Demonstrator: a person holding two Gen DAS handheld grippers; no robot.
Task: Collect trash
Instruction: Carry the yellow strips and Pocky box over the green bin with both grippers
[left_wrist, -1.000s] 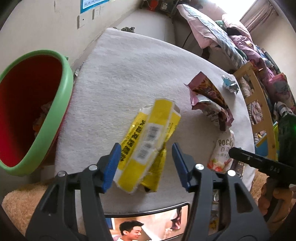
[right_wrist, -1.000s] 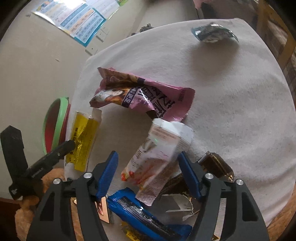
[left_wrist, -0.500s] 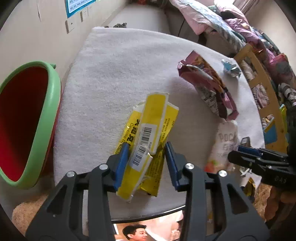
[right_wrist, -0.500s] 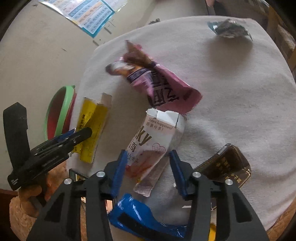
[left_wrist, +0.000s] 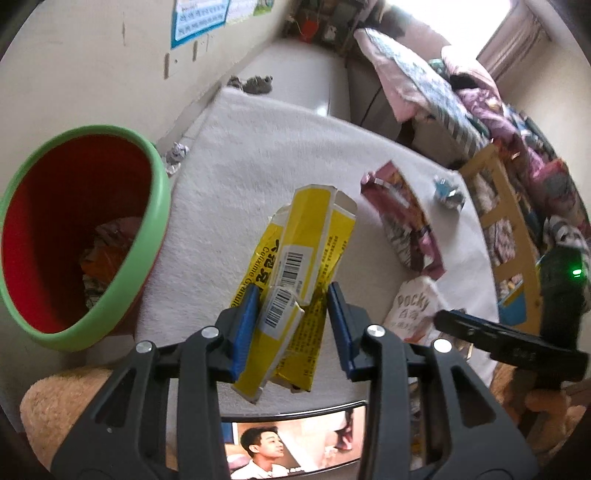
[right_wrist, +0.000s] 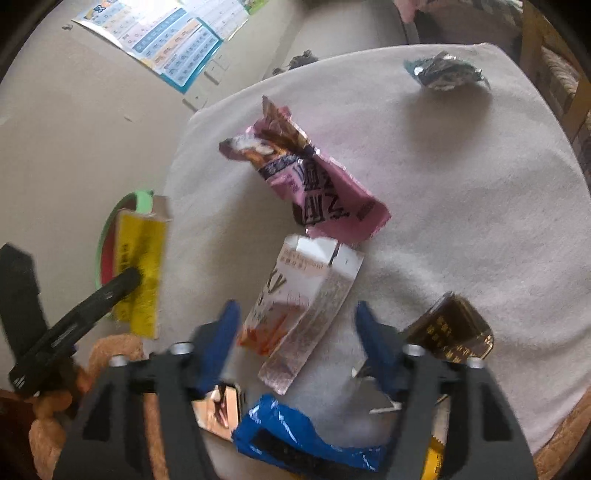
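Note:
My left gripper (left_wrist: 291, 314) is shut on a yellow flattened box (left_wrist: 295, 273) and holds it lifted above the white cloth-covered table (left_wrist: 258, 155). The green bin with a red inside (left_wrist: 66, 229) stands to its left, with trash at the bottom. My right gripper (right_wrist: 295, 328) is open, its fingers either side of a white Pocky box (right_wrist: 303, 295) that lies on the table. In the right wrist view the yellow box (right_wrist: 140, 266) shows in front of the bin (right_wrist: 110, 236).
A pink snack wrapper (right_wrist: 306, 181), a crumpled dark wrapper (right_wrist: 443, 72), a brown packet (right_wrist: 454, 328) and a blue wrapper (right_wrist: 303, 439) lie on the table. A phone with a video (left_wrist: 291, 439) lies at the near edge. A wooden chair (left_wrist: 495, 206) stands on the right.
My left gripper has shut on the yellow box and lifted it toward the bin side. My right gripper narrowed around the Pocky box, then opened wider again.

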